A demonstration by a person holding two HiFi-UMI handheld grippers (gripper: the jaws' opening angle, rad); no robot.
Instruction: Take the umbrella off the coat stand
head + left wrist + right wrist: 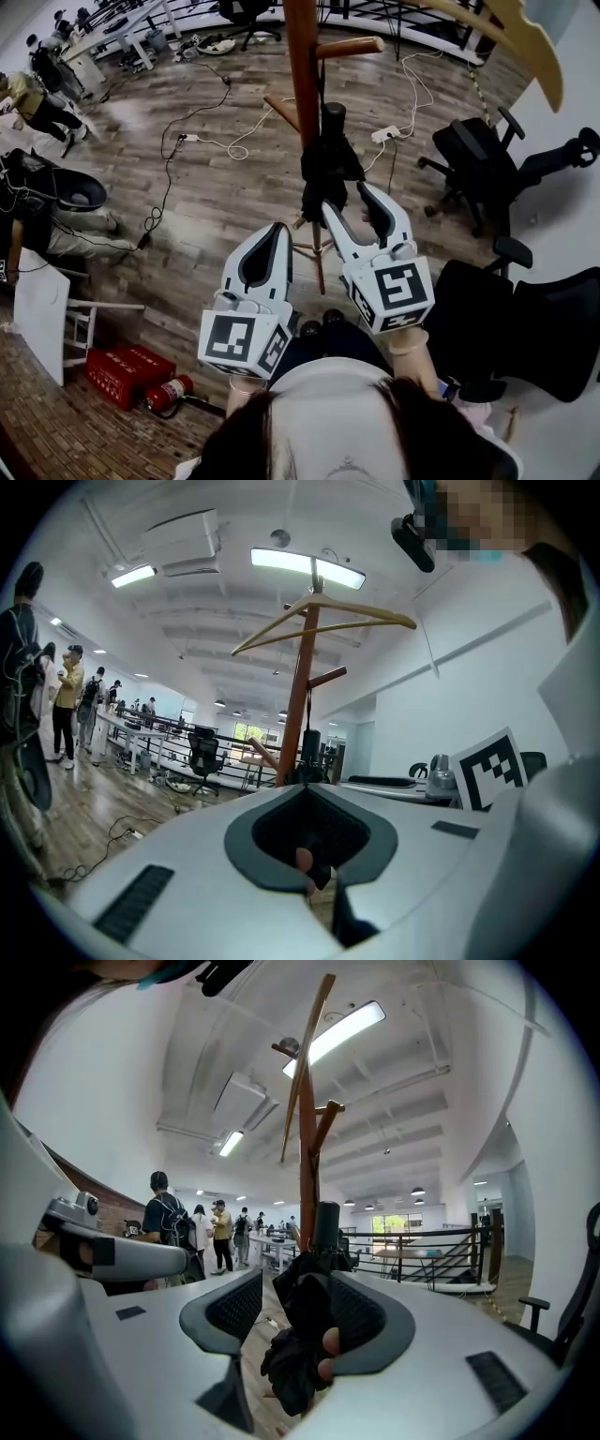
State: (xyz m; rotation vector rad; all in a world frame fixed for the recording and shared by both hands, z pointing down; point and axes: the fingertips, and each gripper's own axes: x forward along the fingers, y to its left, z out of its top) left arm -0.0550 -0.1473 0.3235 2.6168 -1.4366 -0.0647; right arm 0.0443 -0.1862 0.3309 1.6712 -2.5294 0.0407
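Here, the umbrella (302,1330) hangs between the parted right tongs (298,1290).

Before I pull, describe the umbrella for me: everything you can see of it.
The umbrella is black, compact and folded, its cloth loosely bunched, with a stubby black cylindrical handle uppermost. It hangs upright close against the reddish wooden pole of the coat stand. Its cloth sits between the open jaws of the right gripper, lying against one pad with a gap to the other. What hooks it to the stand isn't visible.
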